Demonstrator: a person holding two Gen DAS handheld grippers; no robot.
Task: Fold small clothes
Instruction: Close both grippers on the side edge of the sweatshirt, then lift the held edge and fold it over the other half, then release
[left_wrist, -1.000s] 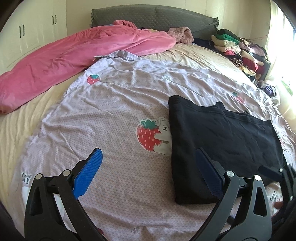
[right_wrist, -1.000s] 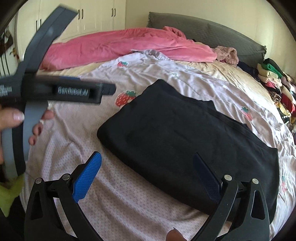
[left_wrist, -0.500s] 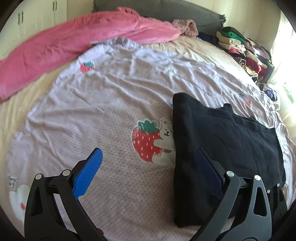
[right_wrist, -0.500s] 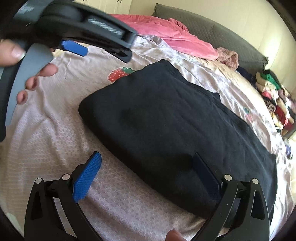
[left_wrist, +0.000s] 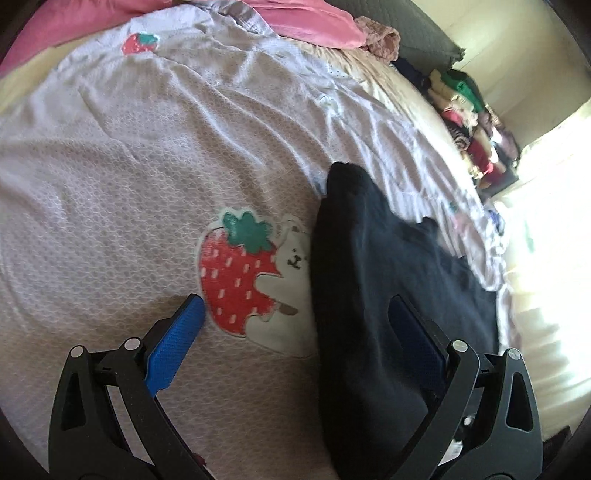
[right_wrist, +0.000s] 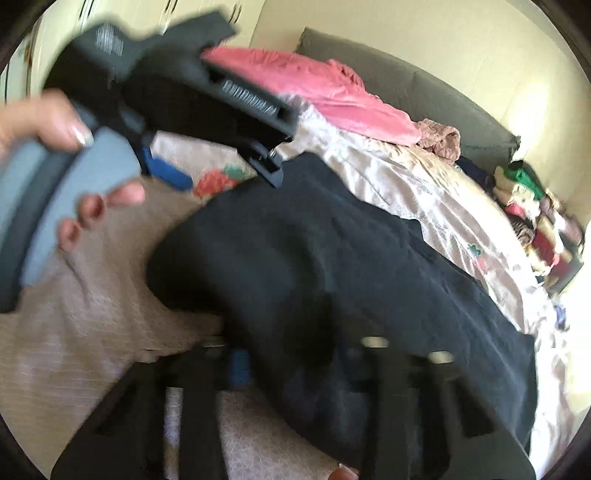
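A folded black garment (left_wrist: 384, 280) lies on a lilac strawberry-print blanket (left_wrist: 129, 177) on the bed; it also shows in the right wrist view (right_wrist: 332, 251). My left gripper (left_wrist: 295, 325) is open and low over the garment's left edge, one finger on the blanket, one over the cloth. It also shows in the right wrist view (right_wrist: 207, 158), held by a hand. My right gripper (right_wrist: 295, 362) is blurred; its jaws have narrowed around the garment's near edge, which bunches upward there. Whether they grip the cloth is unclear.
A pink duvet (right_wrist: 325, 96) and a grey headboard (right_wrist: 443, 99) lie at the far end of the bed. A pile of folded clothes (right_wrist: 535, 210) stands at the far right edge. Bright sunlight washes out the right side.
My left gripper has dropped lower toward the garment's left edge. My right gripper has moved onto the near edge and its jaws have drawn together, bunching the cloth.
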